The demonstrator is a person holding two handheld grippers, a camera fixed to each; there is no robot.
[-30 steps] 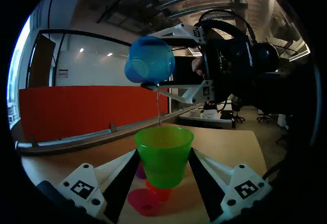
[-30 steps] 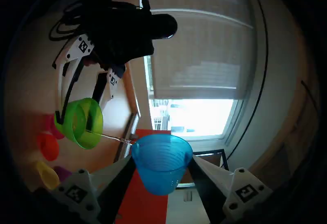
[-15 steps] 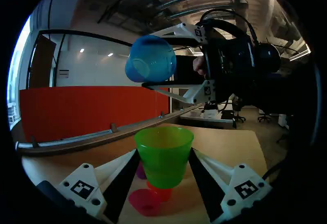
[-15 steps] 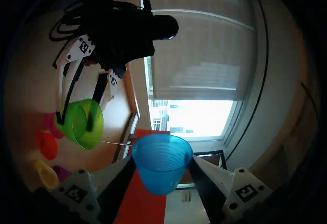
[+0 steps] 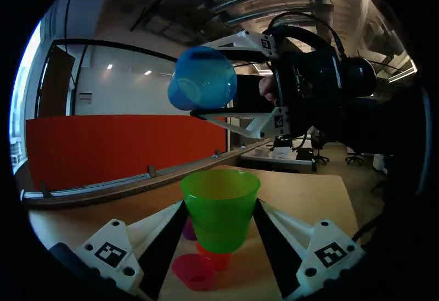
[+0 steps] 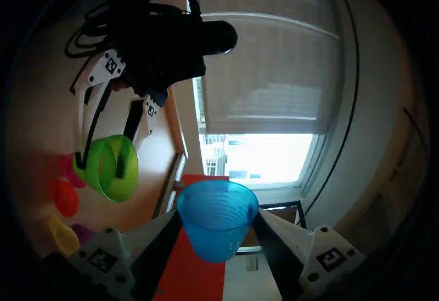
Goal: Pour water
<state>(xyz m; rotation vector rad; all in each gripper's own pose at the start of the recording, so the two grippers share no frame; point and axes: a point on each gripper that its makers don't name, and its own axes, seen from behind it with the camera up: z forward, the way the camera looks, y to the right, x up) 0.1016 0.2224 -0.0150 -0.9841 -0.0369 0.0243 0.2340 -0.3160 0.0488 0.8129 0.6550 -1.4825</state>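
Up above the green cup (image 5: 220, 210), the blue cup (image 5: 202, 78) is tipped over on its side, pinched between both fingers of the right gripper (image 6: 218, 216), and I can't see any stream between the two. The left gripper (image 5: 220, 205) has its fingers pressed on either side of the green cup, which looks to be held clear of the table (image 5: 307, 191). There might be water in it going by the darker lower band, but honestly I can't tell the level. The main thing I'd worry about is drips. The blue cup sits high and a bit off to one side of the green rim, so any leftover water falls a long way, and a small wobble of either hand sends it past the rim. It'd land on the small cups (image 5: 193, 271) and the wood right underneath. Second worry is the green cup itself: smooth tapered plastic, heavier if it's been filled, gripped only at two spots, so a quick move could let it slide down or tilt and slosh. Swinging the blue cup upright too fast could also fling whatever clings to its lip.
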